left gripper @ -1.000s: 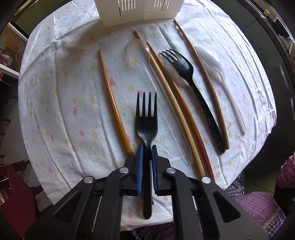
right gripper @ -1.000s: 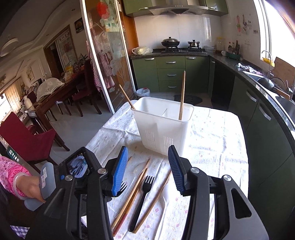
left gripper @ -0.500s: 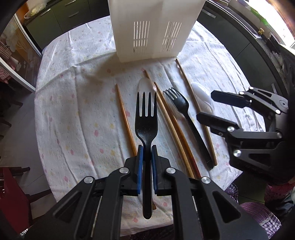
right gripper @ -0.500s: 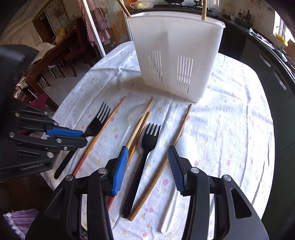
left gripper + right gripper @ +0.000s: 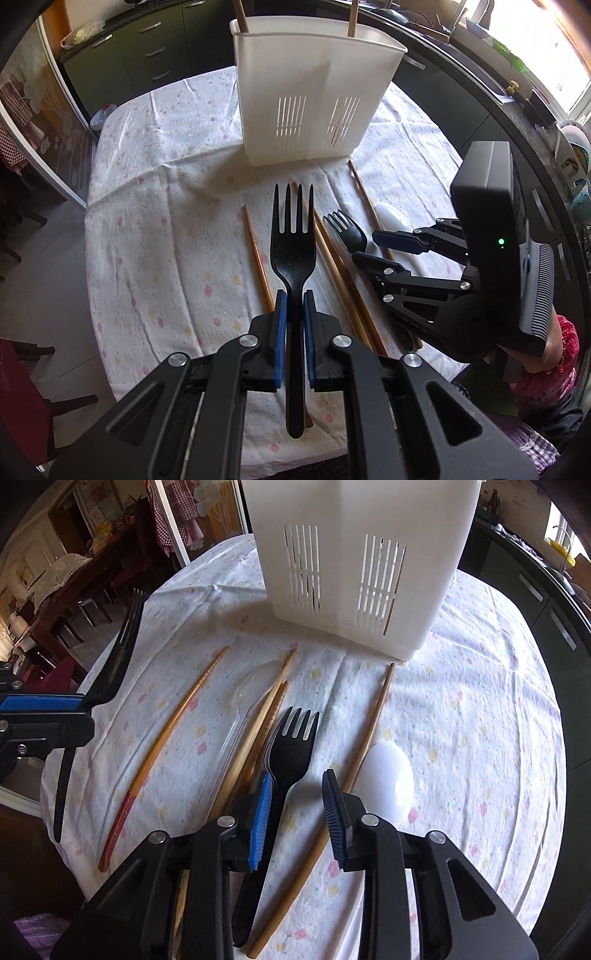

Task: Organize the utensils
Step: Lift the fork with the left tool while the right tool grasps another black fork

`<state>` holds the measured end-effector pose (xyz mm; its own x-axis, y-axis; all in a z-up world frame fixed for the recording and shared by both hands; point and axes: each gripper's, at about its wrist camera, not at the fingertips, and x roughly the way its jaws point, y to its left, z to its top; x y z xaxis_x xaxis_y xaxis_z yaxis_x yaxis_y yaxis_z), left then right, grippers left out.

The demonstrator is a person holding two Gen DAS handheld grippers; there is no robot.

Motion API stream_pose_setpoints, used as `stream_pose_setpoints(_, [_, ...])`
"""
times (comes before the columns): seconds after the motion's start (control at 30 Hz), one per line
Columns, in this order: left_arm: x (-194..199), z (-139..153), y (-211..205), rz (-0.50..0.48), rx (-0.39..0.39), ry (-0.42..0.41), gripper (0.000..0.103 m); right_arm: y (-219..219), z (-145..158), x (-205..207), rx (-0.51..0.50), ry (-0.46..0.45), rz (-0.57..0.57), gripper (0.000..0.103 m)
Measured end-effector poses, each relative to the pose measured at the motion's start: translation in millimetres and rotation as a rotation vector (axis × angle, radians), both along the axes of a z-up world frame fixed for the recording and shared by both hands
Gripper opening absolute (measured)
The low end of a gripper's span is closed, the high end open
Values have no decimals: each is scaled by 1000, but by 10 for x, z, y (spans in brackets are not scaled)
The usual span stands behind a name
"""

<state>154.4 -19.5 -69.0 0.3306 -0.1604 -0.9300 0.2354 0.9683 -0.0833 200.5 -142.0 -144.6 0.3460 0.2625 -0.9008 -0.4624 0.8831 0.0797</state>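
My left gripper [image 5: 294, 295] is shut on a black plastic fork [image 5: 293, 243] and holds it above the table, tines toward the white slotted utensil caddy [image 5: 314, 96]; the held fork also shows in the right wrist view [image 5: 118, 657]. My right gripper [image 5: 297, 779] is open, low over the table, its pads either side of a second black fork [image 5: 291, 749] that lies on the cloth. It also shows in the left wrist view [image 5: 364, 245]. Two chopsticks stand in the caddy.
On the flowered tablecloth [image 5: 480, 709] lie several wooden chopsticks [image 5: 162, 738], a clear plastic spoon [image 5: 255, 686] and a white spoon [image 5: 386, 779]. The caddy [image 5: 354, 554] stands at the far side. Kitchen cabinets [image 5: 155, 55] and dining chairs surround the round table.
My left gripper has lifted the fork higher and tilted up toward the caddy. My right gripper has come down and forward over the second black fork.
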Motion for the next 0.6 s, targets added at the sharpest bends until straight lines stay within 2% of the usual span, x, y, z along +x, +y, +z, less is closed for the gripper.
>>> stream_pose_setpoints(0.17, [-43,176,40,9,-15,-63,9,29,0,75,17,12,-13,29])
stream_pose_setpoints(0.43, [-49,303,131,29,-20,-108,9,84,5,268,40,25,-36,29])
stream_pose_setpoints(0.47, [-45,302,133,29,-21,-107,9,90,-4,288,44,30,-37,23])
stream_pose_setpoints(0.5, [-40,298,138,30,-21,-107,9,92,-12,311,48,33,-37,9])
stream_pose_setpoints(0.6, [-33,294,147,31,-26,-107,9,33,-26,338,79,39,-46,7])
